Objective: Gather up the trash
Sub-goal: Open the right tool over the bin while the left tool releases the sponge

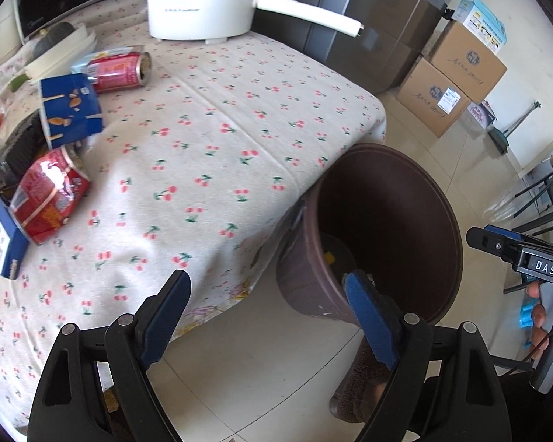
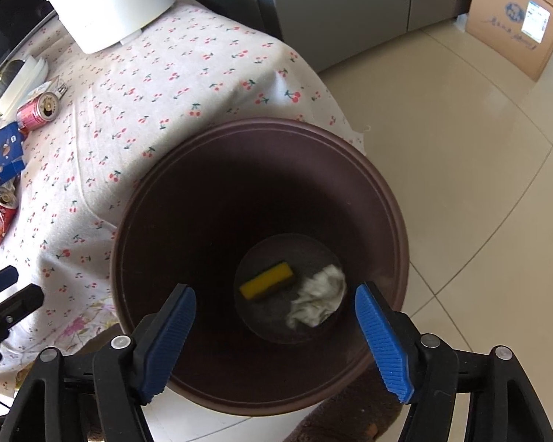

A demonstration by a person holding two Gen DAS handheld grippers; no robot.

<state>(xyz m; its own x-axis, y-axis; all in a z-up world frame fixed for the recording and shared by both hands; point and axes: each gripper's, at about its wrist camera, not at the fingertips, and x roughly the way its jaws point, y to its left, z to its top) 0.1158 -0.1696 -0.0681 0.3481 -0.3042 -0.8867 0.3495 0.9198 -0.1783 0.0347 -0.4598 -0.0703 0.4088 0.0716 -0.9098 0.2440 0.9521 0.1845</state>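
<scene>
A dark brown trash bin (image 2: 387, 199) stands on the floor beside the table. At its bottom lie a yellow sponge (image 2: 265, 280) and a crumpled white tissue (image 2: 319, 300). My right gripper (image 2: 274, 331) hangs open above the bin's mouth with nothing between its fingers. My left gripper (image 1: 265, 316) is open and empty over the table's corner, next to the bin (image 1: 405, 199). On the cherry-print tablecloth (image 1: 210, 140) at the left lie a crushed red can (image 1: 49, 199), a second red can (image 1: 123, 70) and a blue carton (image 1: 70, 108).
A white electric pot (image 1: 202, 0) with a long handle stands at the table's far edge. Cardboard boxes (image 1: 457, 77) are stacked on the tiled floor by a grey cabinet (image 1: 368, 18). A hand holds the other gripper's handle (image 1: 549, 316) at the right.
</scene>
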